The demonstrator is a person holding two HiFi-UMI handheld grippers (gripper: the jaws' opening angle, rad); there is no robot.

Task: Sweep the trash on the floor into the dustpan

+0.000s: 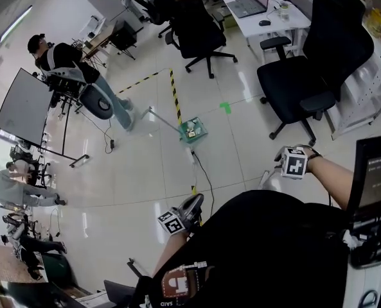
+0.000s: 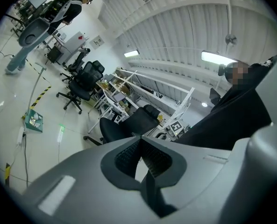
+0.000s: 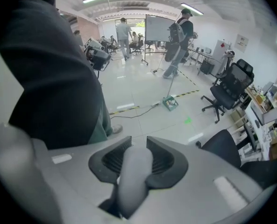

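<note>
A green dustpan [image 1: 194, 130] stands on the pale floor ahead of me, its long thin handle [image 1: 157, 115] slanting up to the left, with small bits of trash inside. It also shows small in the left gripper view as the dustpan [image 2: 34, 120] and in the right gripper view as the dustpan [image 3: 170, 103]. My right gripper [image 3: 134, 143] is shut on a thick grey handle that runs down between its jaws; in the head view the right gripper [image 1: 292, 163] is held near my body. My left gripper [image 2: 139, 140] has its jaws closed together with nothing seen between them, and the left gripper [image 1: 187, 212] hangs low by my waist.
Black office chairs [image 1: 318, 63] [image 1: 193, 24] stand right and far centre, beside a white desk [image 1: 286, 19] with a laptop. A black cable [image 1: 203, 172] and yellow-black tape [image 1: 175, 95] cross the floor. A person [image 1: 68, 66] stands at far left near a dark board [image 1: 23, 108].
</note>
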